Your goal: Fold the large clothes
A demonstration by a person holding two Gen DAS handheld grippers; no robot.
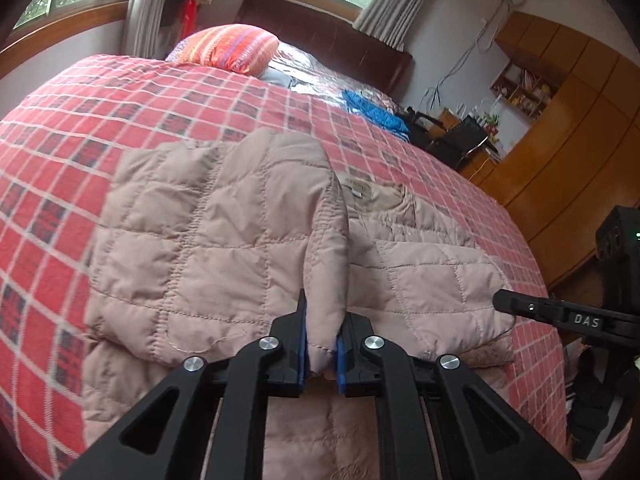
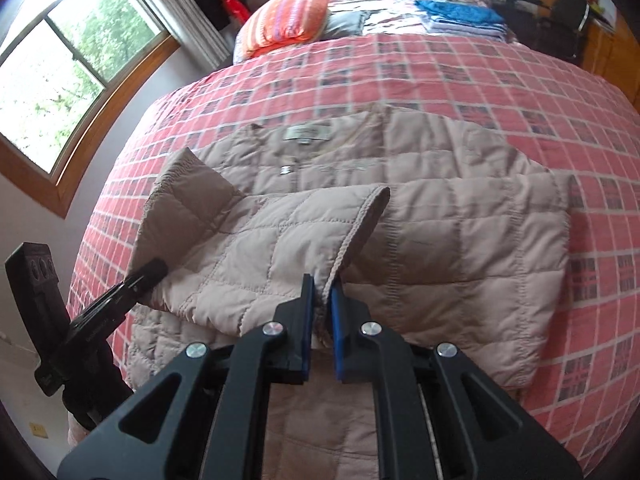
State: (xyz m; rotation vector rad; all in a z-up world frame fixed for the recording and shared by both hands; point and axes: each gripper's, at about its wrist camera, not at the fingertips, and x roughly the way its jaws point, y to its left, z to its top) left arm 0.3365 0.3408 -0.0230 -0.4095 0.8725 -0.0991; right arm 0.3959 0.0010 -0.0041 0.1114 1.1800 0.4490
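A quilted jacket [image 1: 224, 220] is laid out on the checked bedspread [image 1: 60, 152].

A raised fold of the jacket is clamped by the left gripper [image 1: 322, 354], its hem edge by the right gripper [image 2: 321, 334]; a striped pillow [image 2: 286, 20] lies beyond the jacket.

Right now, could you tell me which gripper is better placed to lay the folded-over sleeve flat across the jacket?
Probably the right gripper: it is shut on the stitched cuff edge of the sleeve, over the middle of the jacket. The left gripper pinches fabric back at the left side of the jacket.
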